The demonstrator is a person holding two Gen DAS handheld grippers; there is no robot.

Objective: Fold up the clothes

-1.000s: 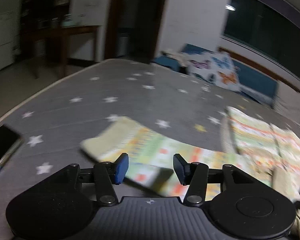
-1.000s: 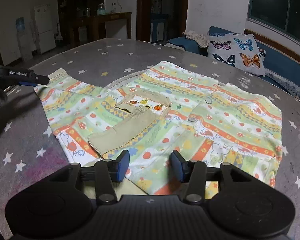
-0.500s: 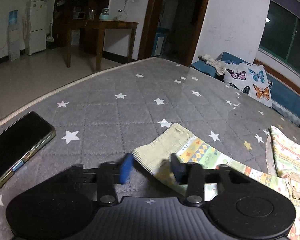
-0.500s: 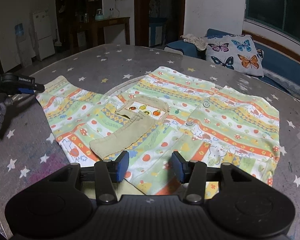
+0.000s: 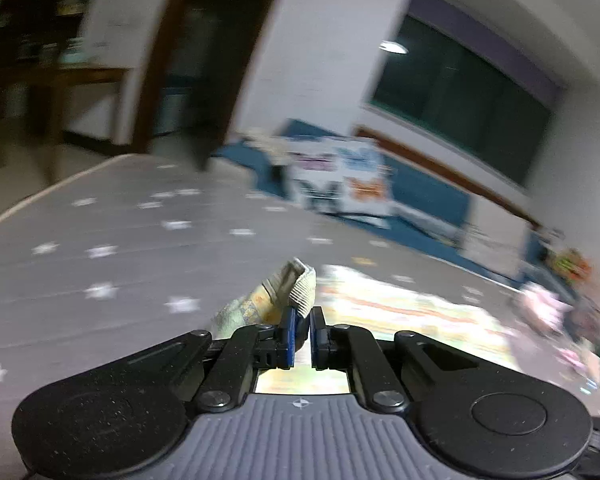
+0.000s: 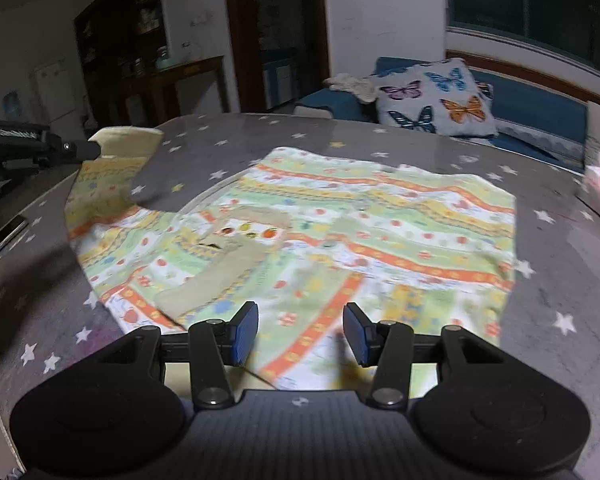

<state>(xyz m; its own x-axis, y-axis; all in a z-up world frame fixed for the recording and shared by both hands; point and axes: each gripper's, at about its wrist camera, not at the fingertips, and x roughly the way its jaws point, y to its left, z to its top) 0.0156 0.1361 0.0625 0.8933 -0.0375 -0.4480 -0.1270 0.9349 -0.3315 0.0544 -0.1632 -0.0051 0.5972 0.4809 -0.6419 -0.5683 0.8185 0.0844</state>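
One sleeve (image 6: 112, 172) of the shirt (image 6: 340, 240) is off the bed (image 6: 560, 264), its cuff (image 5: 296, 288) pinched by the left gripper (image 5: 302, 334) at the left edge of the right view. The body lies flat at mid-frame, unfolded, so I judge most of the folding is left. The right gripper (image 6: 300, 334) hovers spread over the near hem, holding nothing. Blur smears the left view; the near hem is cut off behind the right gripper.

A butterfly cushion (image 6: 434, 98) rests on the blue sofa (image 6: 540, 114).
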